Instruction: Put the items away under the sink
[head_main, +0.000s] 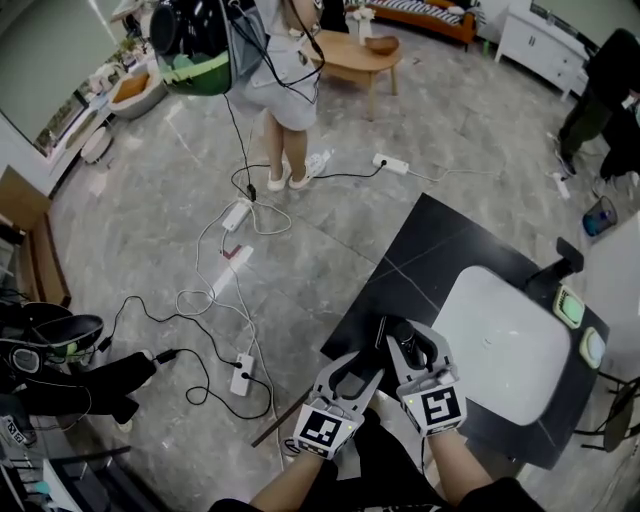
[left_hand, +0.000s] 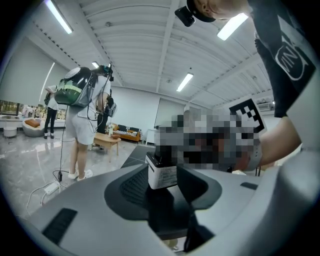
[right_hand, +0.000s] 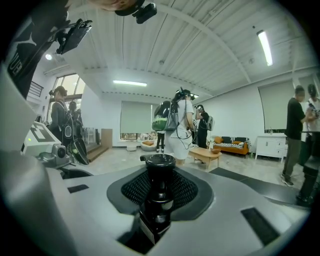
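— Since the grey stone floor (head_main: 170, 170) fills most of the head view, what stands on it?

— At lower right there is a black counter (head_main: 420, 250) with a white sink (head_main: 500, 345) set in it. At the top, left of centre, a person (head_main: 285, 95) stands wearing a green backpack (head_main: 195, 70), with a low wooden table (head_main: 360, 52) just to the right. White cables and power strips (head_main: 238, 214) trail across the middle of the floor.

— And the tongs?

— Both are at bottom centre, side by side over the counter's near-left edge. The right gripper (head_main: 413, 347) is clamped on a dark bottle (right_hand: 158, 192). Its own view shows the jaws closed on the bottle, with the round black cap at the far end and the white label nearest the camera.

— Does the left one grip it too?

— No. The left gripper (head_main: 358, 372) has its jaws apart. In its view the labelled end of the bottle stands between them, with room on each side.

— Where is the bottle in the head view?

— Between the two sets of jaws, left of the sink, though it barely shows against the black counter.
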